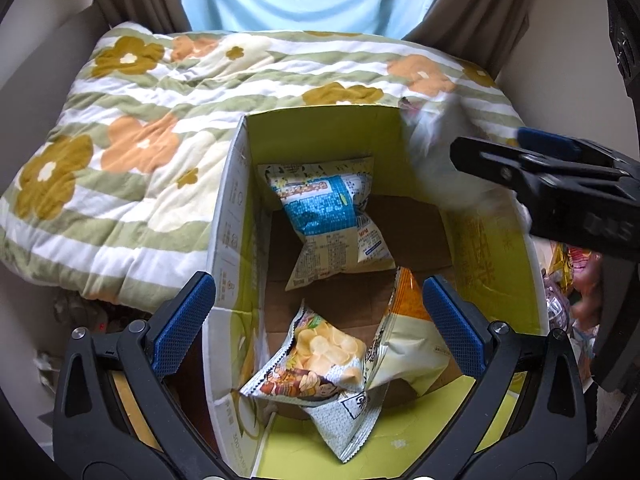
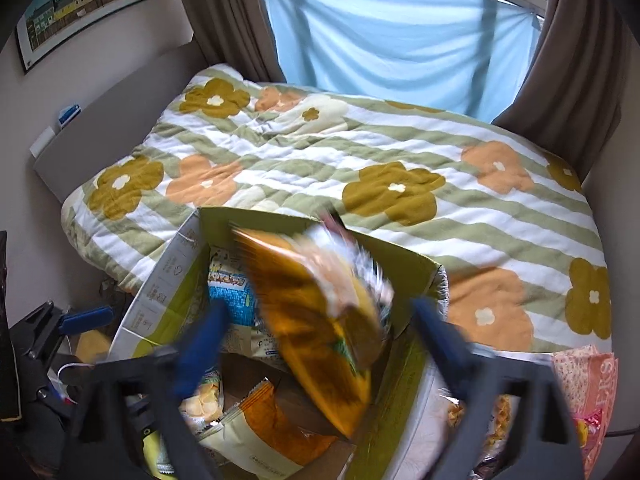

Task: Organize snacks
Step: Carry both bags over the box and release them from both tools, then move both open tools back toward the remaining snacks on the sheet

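An open cardboard box (image 1: 228, 216) with yellow-green inner walls stands against the bed. Inside lie a blue-and-white snack bag (image 1: 320, 204), a potato-chip bag (image 1: 316, 356) and an orange-and-cream bag (image 1: 408, 336). My left gripper (image 1: 318, 324) is open over the box's near left corner, one finger outside the wall and one inside, holding nothing. My right gripper (image 2: 320, 340) is open above the box (image 2: 168, 280). A blurred orange snack bag (image 2: 320, 320) hangs between its spread fingers, and the pads are off it. The right gripper (image 1: 486, 143) shows over the box's right side.
A quilt (image 1: 120, 128) with a flower pattern covers the bed behind the box. More snack packets (image 2: 588, 400) lie to the right of the box. Brown curtains (image 2: 216, 12) and a light blue sheet (image 2: 392, 32) hang at the window. Clutter and cables lie on the floor at left.
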The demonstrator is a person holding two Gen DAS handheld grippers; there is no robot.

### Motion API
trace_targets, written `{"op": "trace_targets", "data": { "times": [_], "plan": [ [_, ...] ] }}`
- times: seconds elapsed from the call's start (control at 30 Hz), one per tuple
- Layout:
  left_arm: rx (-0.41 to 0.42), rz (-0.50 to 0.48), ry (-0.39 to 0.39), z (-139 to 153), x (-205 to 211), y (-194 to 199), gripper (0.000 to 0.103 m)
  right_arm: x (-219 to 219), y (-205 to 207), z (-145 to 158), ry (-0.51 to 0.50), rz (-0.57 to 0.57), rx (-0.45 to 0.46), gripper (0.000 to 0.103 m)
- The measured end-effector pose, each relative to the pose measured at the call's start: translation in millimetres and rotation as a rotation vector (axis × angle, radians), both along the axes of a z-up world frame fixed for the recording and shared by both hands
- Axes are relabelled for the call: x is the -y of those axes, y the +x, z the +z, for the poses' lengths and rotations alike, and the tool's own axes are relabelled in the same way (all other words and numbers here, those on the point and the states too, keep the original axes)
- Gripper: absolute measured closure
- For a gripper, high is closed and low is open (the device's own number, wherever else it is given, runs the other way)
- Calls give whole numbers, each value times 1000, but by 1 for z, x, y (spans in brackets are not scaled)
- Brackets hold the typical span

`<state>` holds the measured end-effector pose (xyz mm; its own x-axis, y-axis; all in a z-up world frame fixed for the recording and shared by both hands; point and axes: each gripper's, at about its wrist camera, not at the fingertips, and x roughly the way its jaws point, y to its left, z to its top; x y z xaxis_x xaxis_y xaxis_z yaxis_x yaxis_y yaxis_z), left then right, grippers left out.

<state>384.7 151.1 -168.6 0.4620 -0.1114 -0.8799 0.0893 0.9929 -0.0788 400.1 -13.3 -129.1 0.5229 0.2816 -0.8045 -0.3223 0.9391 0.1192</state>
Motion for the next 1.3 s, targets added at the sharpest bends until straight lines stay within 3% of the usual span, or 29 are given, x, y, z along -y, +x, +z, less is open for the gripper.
{"op": "trace_targets", "data": {
  "times": [0.3, 0.67, 0.97, 1.3],
  "plan": [
    [-20, 22, -23, -1, -4, -16, 0, 13, -27, 0, 6, -2, -2, 0],
    [20, -16, -48, 24, 0, -27, 0, 40, -64, 38, 55, -97, 61, 0],
    [93, -133, -69, 59, 49, -45, 0, 78, -114, 71, -4, -155, 138, 0],
    [112, -166, -86, 65, 140, -106, 0, 188, -176, 77, -13, -276, 139, 0]
  ]
}}
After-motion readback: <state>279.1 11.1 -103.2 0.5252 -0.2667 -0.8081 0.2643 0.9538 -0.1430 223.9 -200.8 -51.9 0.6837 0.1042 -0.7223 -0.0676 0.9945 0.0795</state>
